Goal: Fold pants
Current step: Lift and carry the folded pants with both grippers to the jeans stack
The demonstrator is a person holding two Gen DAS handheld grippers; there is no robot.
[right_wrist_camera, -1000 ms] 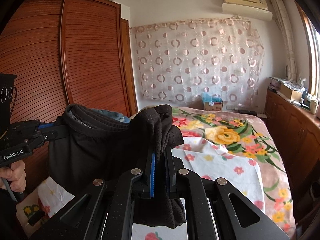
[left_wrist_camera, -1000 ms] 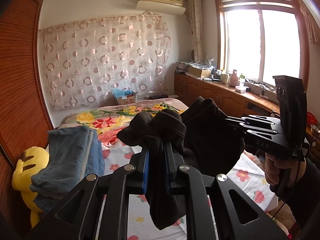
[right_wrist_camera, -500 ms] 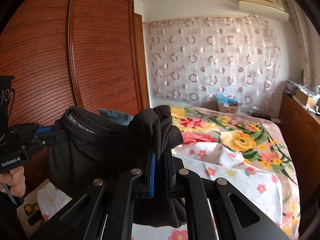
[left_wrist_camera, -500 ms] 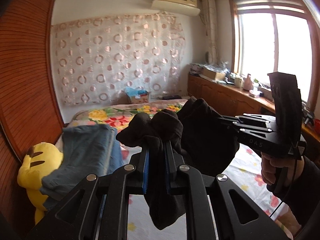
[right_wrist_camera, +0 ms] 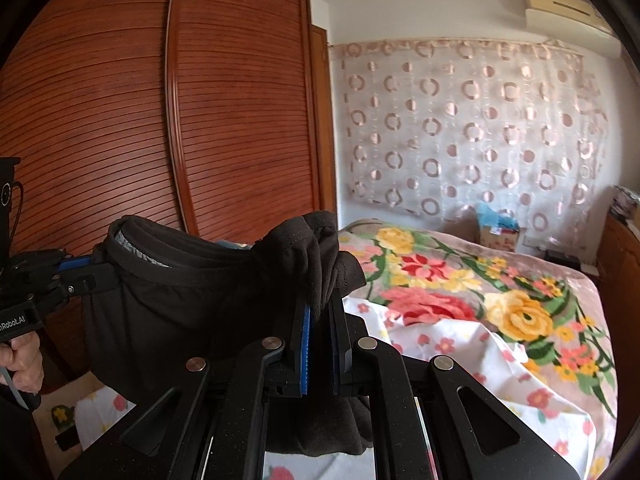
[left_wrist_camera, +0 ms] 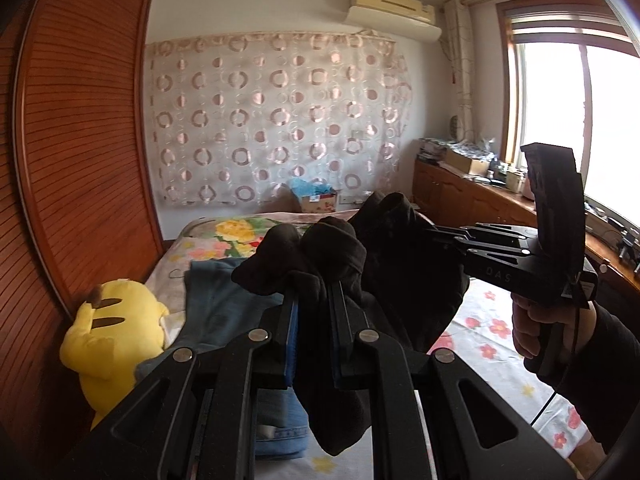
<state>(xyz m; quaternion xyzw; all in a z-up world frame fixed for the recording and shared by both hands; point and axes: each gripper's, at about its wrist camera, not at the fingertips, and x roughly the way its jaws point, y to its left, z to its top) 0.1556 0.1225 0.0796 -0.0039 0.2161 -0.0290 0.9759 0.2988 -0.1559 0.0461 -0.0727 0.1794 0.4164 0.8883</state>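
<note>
Black pants hang in the air above the bed, bunched between both grippers. My left gripper is shut on one bunched edge of them, with cloth spilling over and below its fingers. In the left wrist view the right gripper comes in from the right, held by a hand in a dark sleeve. My right gripper is shut on the other bunch of the black pants. Their open waistband curves leftwards to the left gripper.
Folded blue jeans lie on the bed beside a yellow plush toy. A flowered blanket and white flowered sheet cover the bed. A slatted wooden wardrobe stands on the left, low cabinets under the window.
Both grippers have swung leftwards across the room with the pants held; the wardrobe, jeans and plush toy now sit more centrally. The grip on the cloth is unchanged.
</note>
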